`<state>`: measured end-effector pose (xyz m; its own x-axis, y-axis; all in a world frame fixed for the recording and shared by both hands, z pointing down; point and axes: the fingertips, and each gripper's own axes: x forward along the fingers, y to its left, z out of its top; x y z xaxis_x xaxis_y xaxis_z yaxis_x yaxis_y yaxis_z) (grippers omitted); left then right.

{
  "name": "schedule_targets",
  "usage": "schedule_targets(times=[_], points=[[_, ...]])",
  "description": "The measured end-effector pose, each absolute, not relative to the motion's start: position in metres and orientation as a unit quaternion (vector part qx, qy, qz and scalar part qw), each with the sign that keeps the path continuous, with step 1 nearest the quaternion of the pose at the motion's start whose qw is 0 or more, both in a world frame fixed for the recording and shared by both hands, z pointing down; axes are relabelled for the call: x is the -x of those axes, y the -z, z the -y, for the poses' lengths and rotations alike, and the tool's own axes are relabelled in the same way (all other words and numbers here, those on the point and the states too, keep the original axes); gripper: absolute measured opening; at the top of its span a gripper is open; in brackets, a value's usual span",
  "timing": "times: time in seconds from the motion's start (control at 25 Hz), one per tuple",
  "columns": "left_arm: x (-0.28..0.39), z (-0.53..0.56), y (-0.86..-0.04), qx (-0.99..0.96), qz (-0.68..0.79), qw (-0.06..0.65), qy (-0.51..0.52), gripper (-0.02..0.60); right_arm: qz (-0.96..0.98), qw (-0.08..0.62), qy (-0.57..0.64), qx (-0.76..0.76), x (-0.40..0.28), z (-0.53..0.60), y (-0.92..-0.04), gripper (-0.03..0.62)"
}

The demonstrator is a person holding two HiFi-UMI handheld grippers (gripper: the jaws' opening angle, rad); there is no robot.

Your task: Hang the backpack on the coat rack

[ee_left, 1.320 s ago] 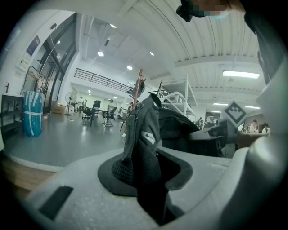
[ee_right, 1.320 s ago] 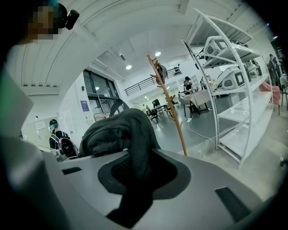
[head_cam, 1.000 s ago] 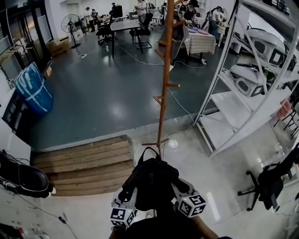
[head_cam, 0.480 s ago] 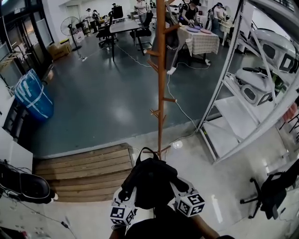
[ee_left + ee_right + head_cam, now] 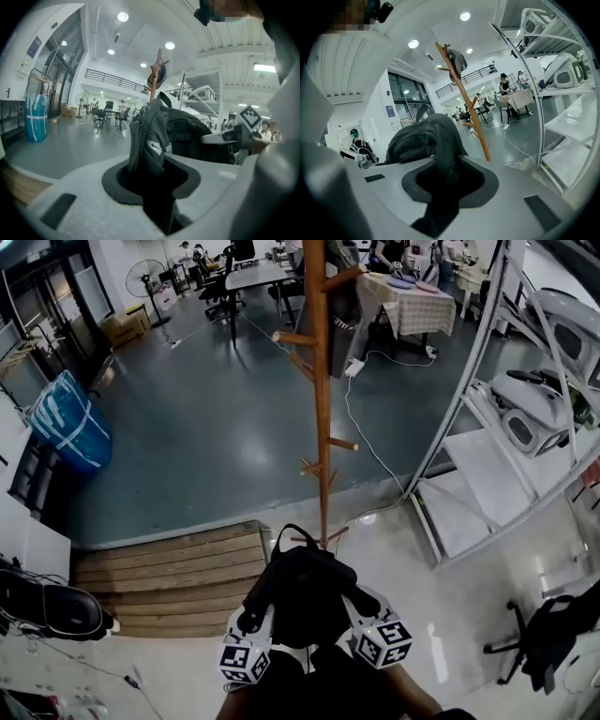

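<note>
A black backpack [image 5: 302, 594] hangs between my two grippers at the bottom of the head view. My left gripper [image 5: 260, 617] is shut on a fold of its fabric [image 5: 149, 140]. My right gripper [image 5: 350, 607] is shut on the opposite side [image 5: 433, 145]. The carry loop [image 5: 286, 532] sticks up on the far side. The wooden coat rack [image 5: 322, 409] stands straight ahead, its base just beyond the backpack. Side pegs [image 5: 292, 337] branch off the pole. In both gripper views the rack [image 5: 468, 105] rises behind the backpack, with a grey item [image 5: 458, 60] hung near its top.
White metal shelving [image 5: 487, 427] with appliances stands close to the right of the rack. A wooden pallet [image 5: 169, 568] lies to the left, a blue bag [image 5: 70, 423] further left. A black office chair [image 5: 548, 634] is at the right. A cable [image 5: 366, 442] runs across the floor.
Both grippers have carried the backpack forward toward the coat rack. The rack's base now sits nearer, just past the backpack. Grip on the backpack is unchanged.
</note>
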<state>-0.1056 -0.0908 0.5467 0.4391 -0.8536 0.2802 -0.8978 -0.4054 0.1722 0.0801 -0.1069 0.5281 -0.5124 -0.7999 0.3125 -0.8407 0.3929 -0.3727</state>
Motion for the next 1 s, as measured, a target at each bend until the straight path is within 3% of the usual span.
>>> schedule_targets(times=[1.0], points=[[0.107, 0.207, -0.586, -0.859, 0.486, 0.145, -0.071, 0.110, 0.803, 0.029, -0.252, -0.539, -0.080, 0.204, -0.564, 0.084]])
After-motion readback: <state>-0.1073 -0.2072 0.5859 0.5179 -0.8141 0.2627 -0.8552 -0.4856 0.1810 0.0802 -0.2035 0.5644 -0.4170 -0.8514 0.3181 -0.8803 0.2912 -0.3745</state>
